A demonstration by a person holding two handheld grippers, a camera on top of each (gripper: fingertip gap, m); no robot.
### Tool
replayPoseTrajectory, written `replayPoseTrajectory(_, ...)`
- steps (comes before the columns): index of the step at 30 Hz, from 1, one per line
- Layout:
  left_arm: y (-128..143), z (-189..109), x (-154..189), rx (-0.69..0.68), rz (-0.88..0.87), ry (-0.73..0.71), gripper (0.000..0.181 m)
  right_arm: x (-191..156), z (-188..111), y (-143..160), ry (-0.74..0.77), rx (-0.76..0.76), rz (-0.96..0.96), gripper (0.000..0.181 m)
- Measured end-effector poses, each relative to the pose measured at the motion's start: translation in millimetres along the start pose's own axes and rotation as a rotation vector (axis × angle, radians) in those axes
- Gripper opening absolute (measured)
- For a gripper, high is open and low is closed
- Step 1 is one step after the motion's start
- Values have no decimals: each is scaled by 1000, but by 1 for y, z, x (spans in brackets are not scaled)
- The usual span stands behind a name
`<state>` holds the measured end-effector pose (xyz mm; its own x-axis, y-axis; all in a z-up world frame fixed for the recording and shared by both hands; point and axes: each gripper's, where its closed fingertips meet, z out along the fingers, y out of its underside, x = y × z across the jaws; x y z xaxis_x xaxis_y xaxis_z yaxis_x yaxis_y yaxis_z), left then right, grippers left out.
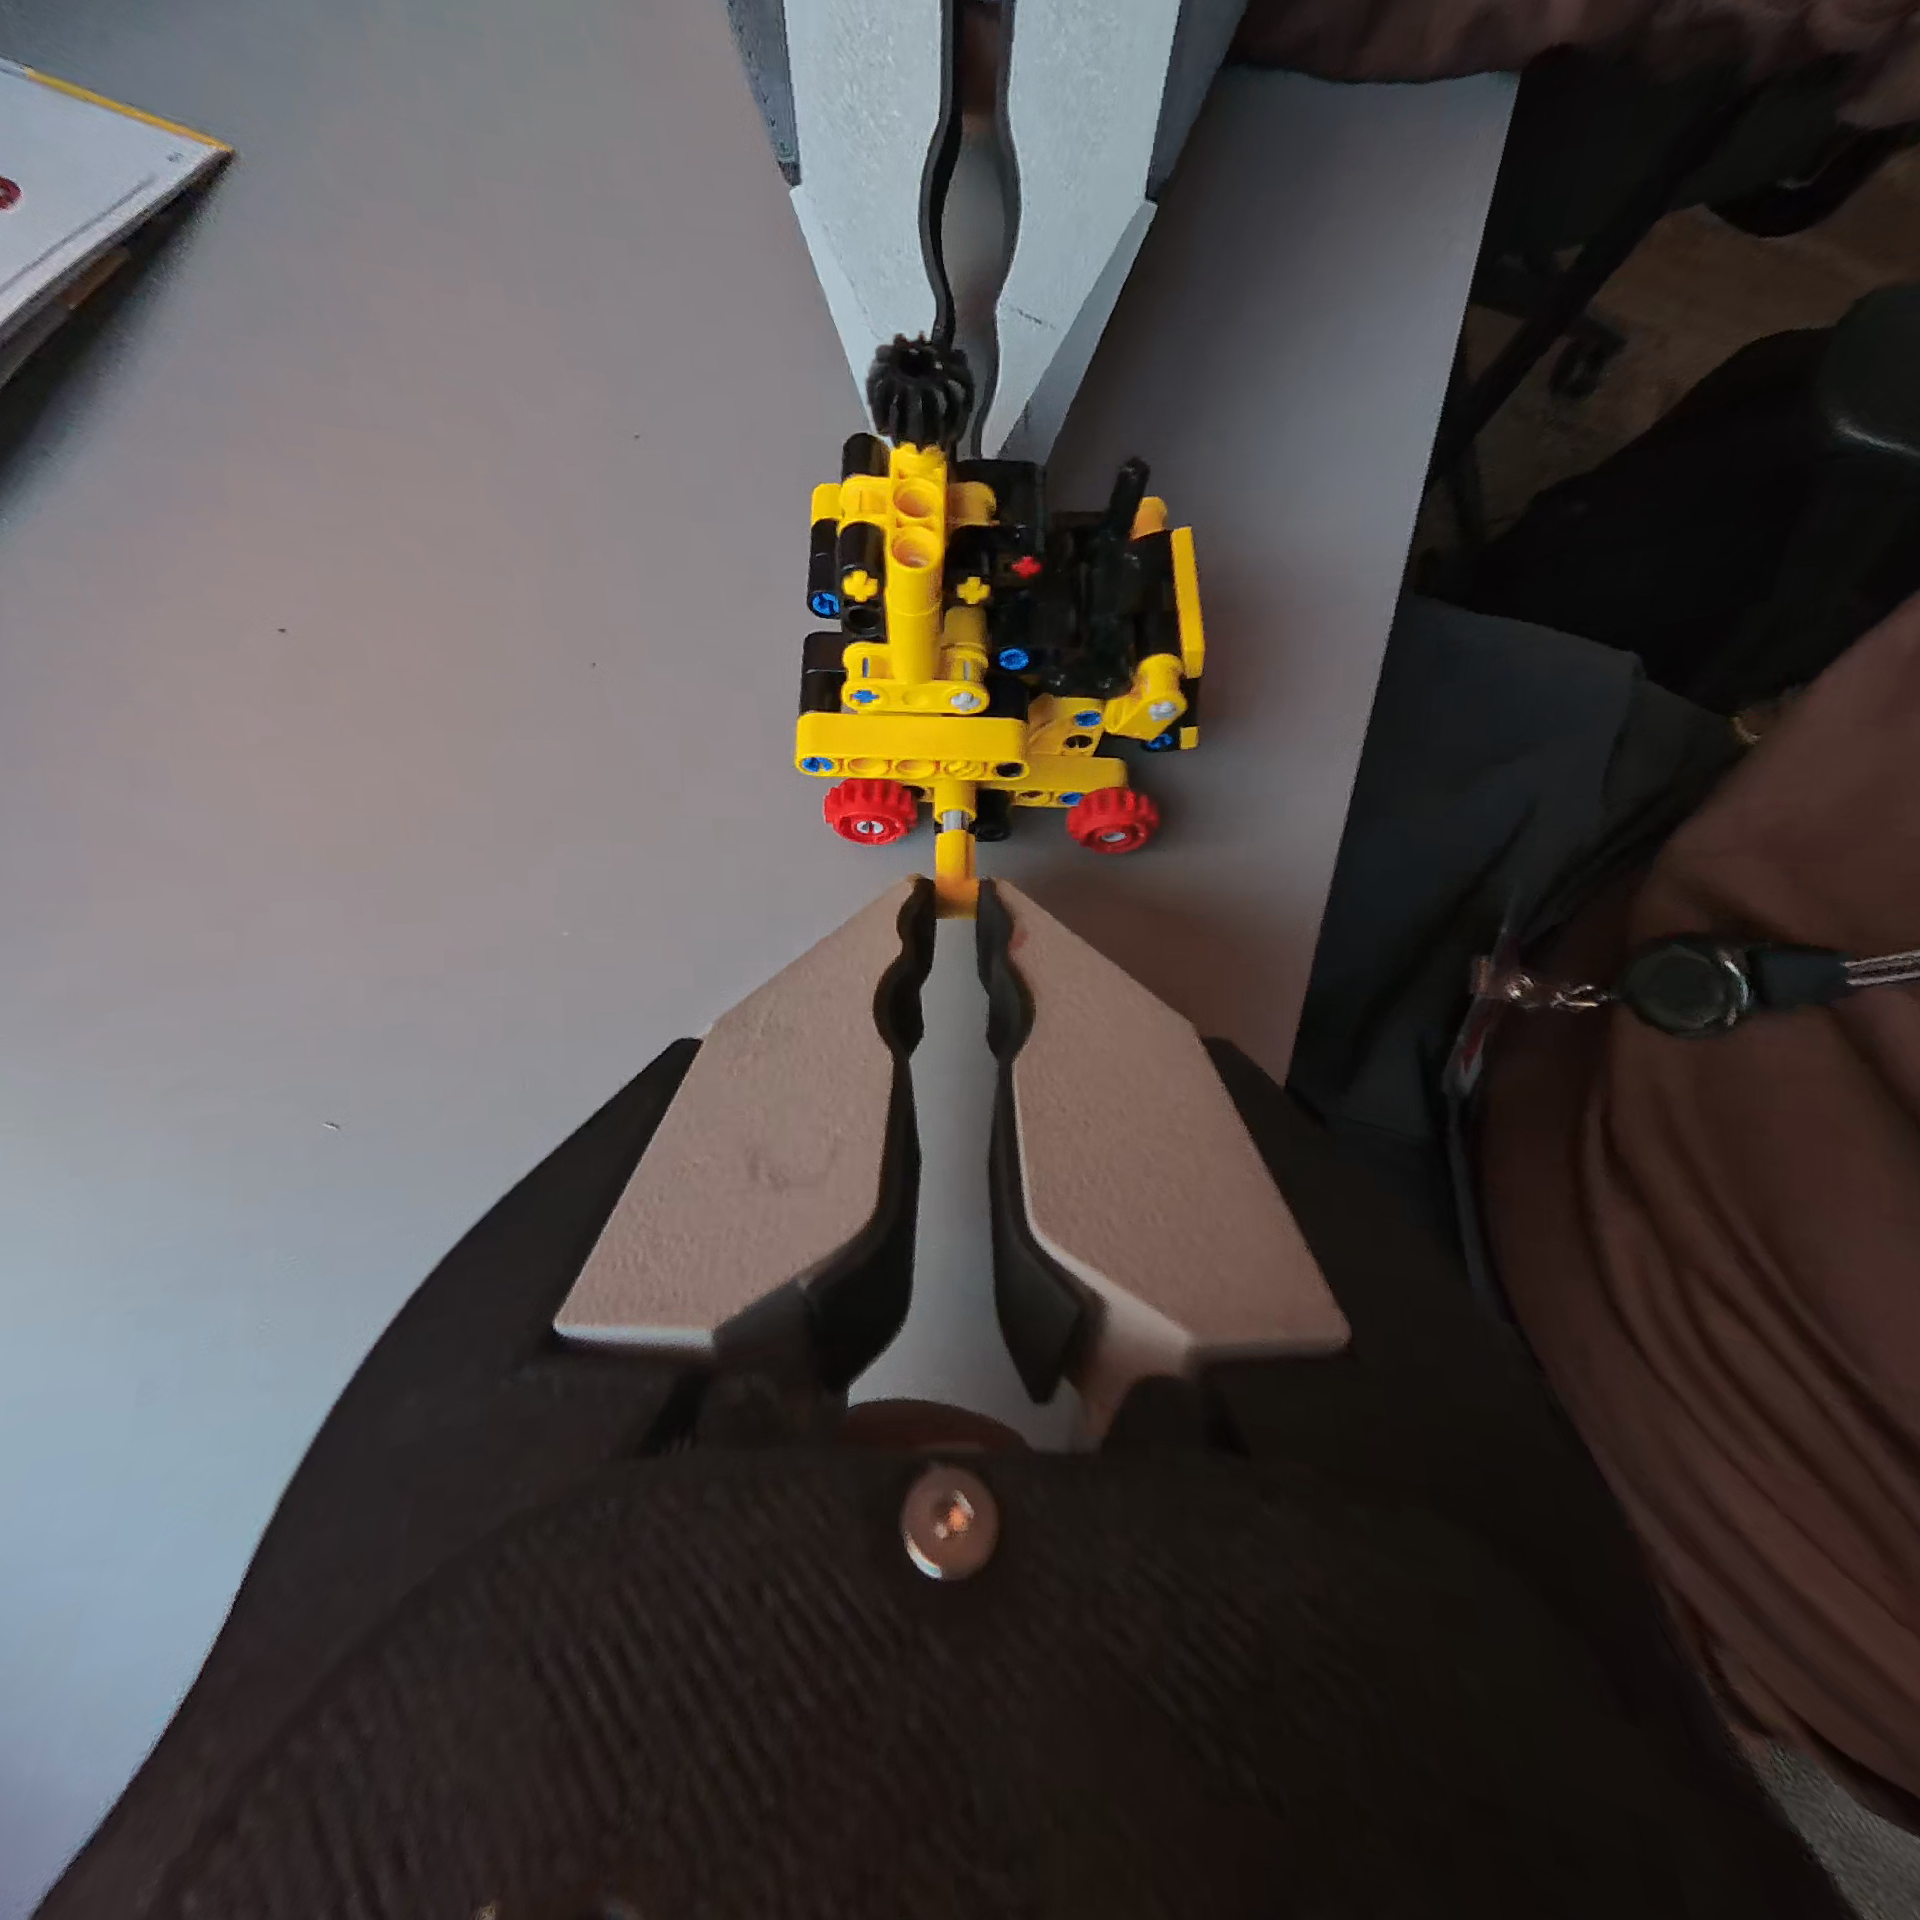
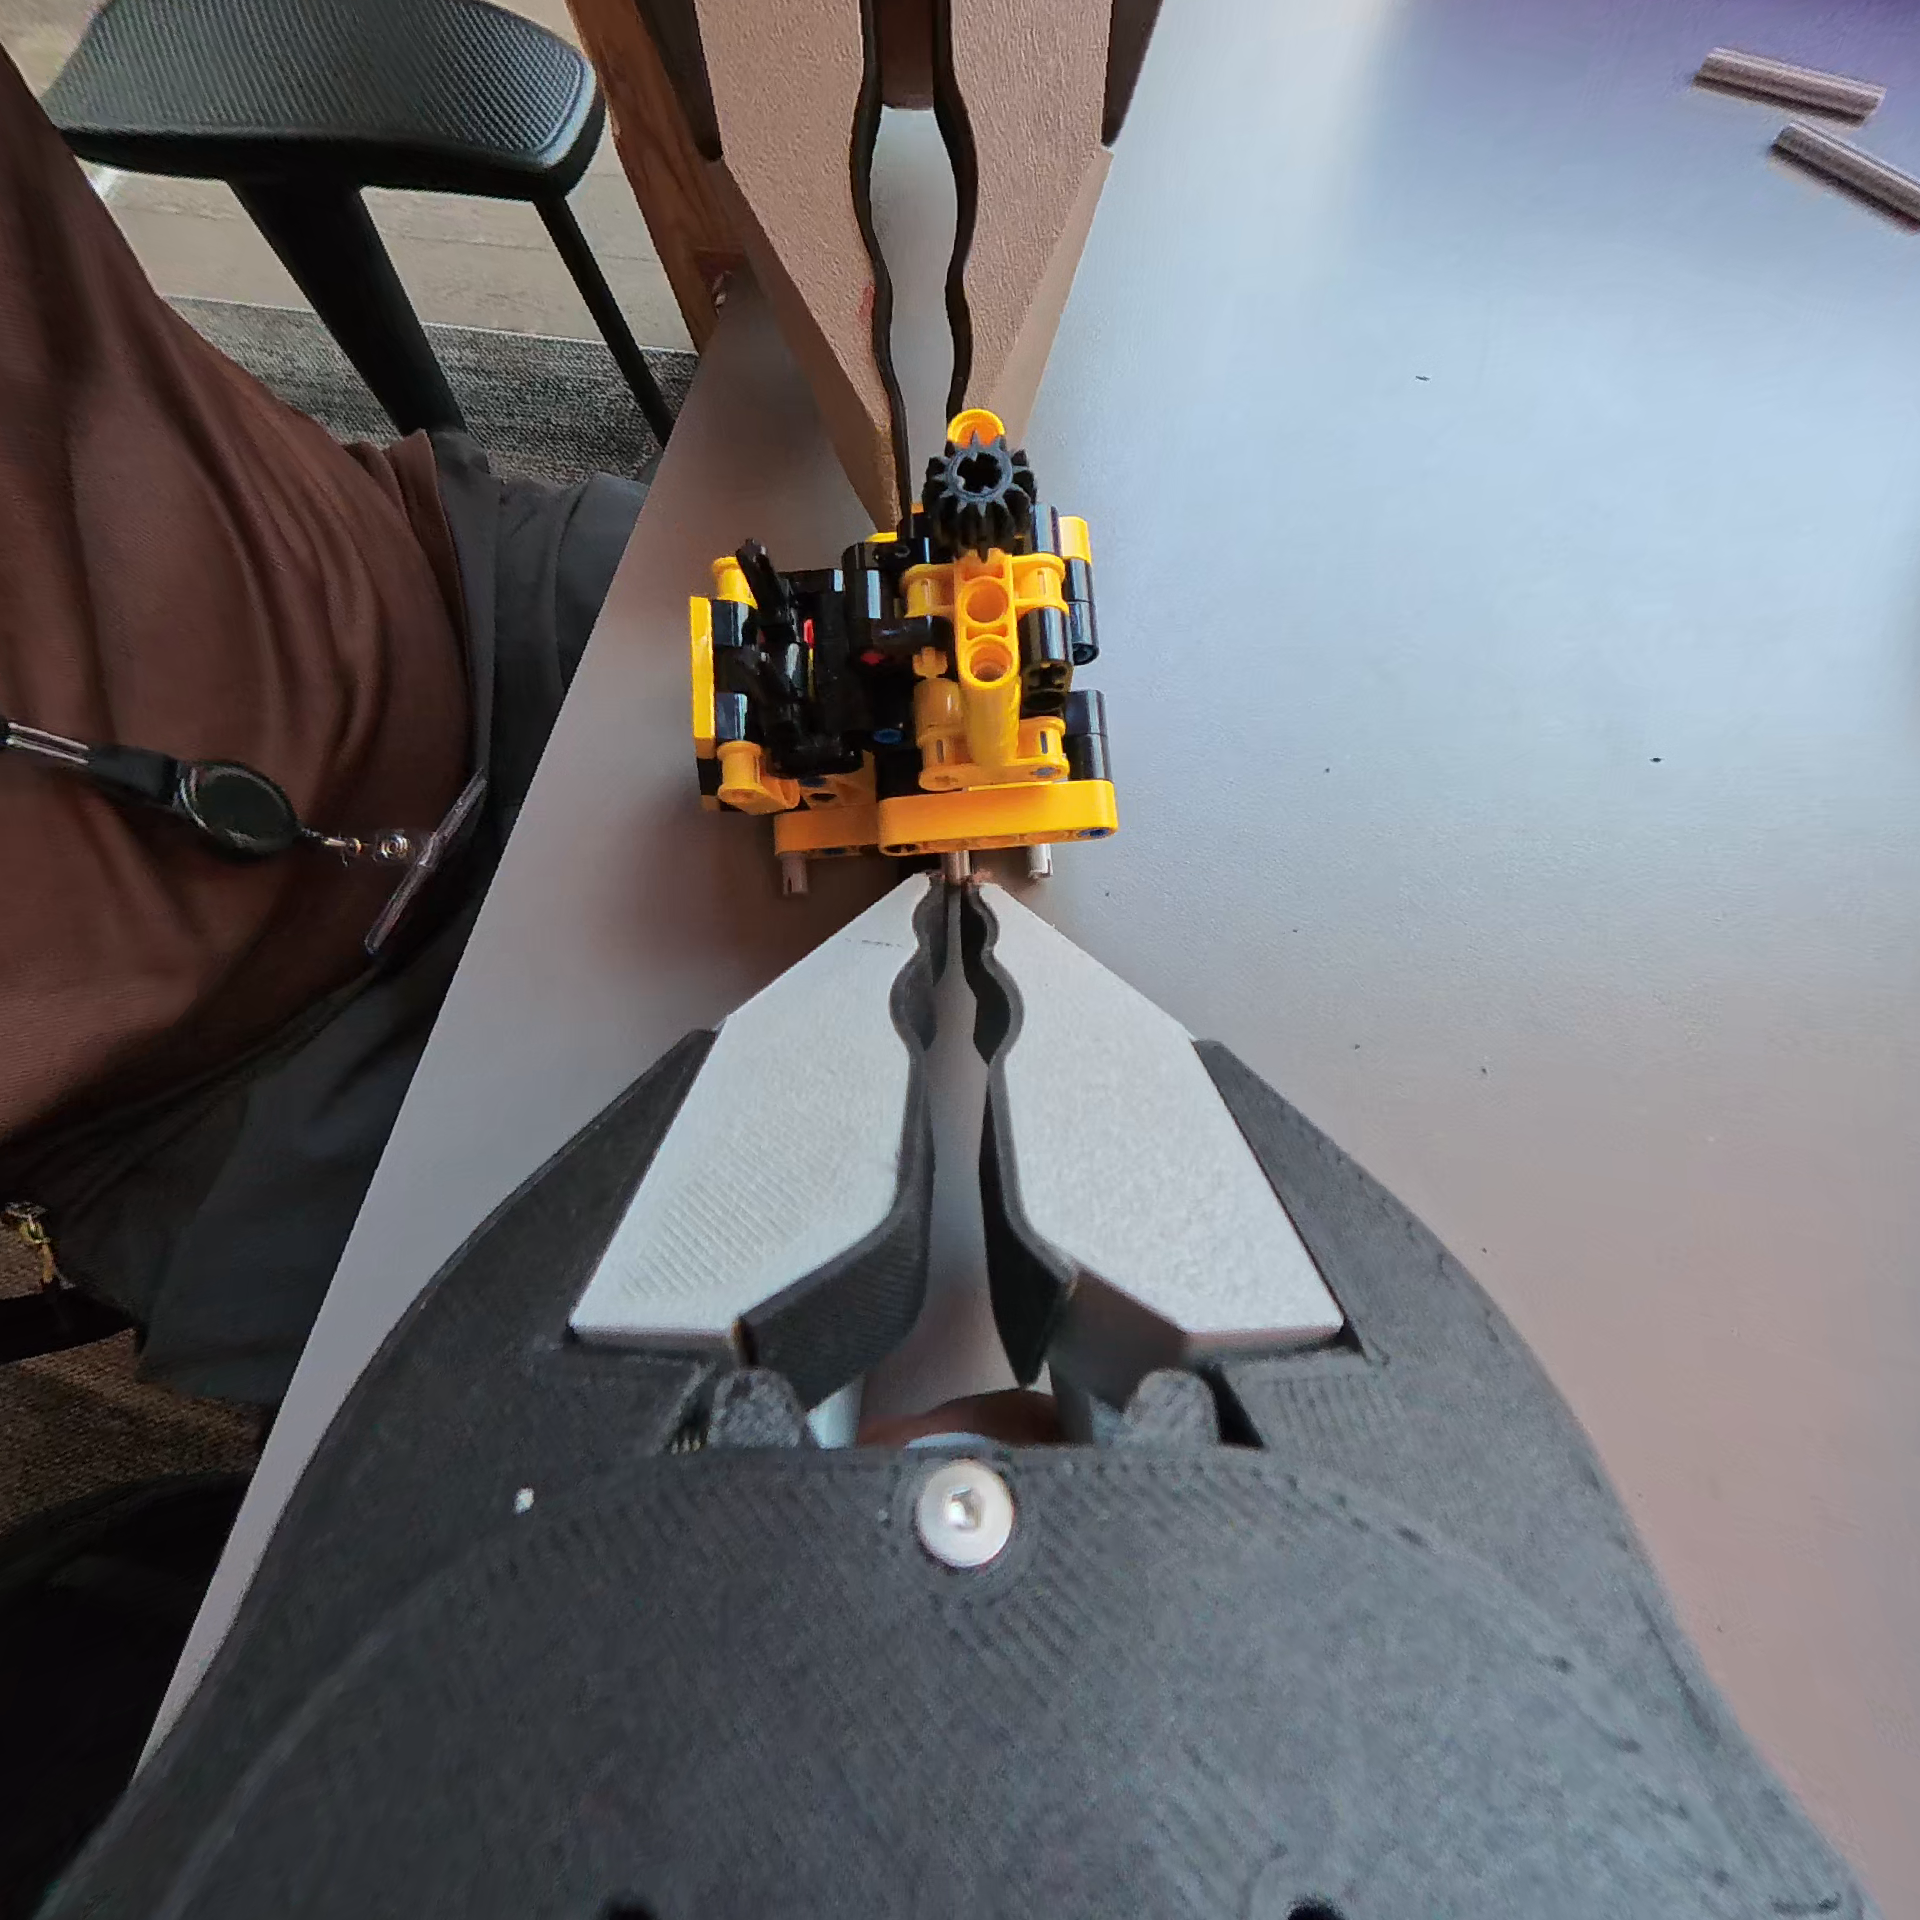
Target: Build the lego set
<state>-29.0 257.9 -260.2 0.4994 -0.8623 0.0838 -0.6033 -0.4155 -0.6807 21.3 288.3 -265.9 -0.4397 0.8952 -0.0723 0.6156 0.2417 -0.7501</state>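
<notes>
Yellow-black lego model lengthwise between tongs

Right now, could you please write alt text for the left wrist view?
A yellow-and-black lego vehicle with red wheels sits near a grey table's edge, pinched from opposite ends by two grippers: the left gripper grips a yellow piece, the right gripper meets a black gear.

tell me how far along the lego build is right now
Mostly built: the yellow-and-black lego vehicle has its frame, a black gear and two red wheels. In hand: the left gripper pinches a yellow piece; the right gripper grips the opposite side. Left: bare axle pins on that side.
</notes>
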Motion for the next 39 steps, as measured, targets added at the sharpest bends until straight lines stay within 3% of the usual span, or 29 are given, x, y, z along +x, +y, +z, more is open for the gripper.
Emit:
replayPoseTrajectory(15,1,0,-1,-109,-33,39,4,-3,1,0,-18,-10,-12,0)
replayPoseTrajectory(26,0,2,6,-115,-26,59,4,-1,0,-1,-5,-6,-10,0)
replayPoseTrajectory(33,0,2,2,-94,-44,43,4,0,0,-1,-15,3,20,0)
replayPoseTrajectory(39,-4,3,-4,2,-51,1,5,3,-3,1,-31,19,53,0)
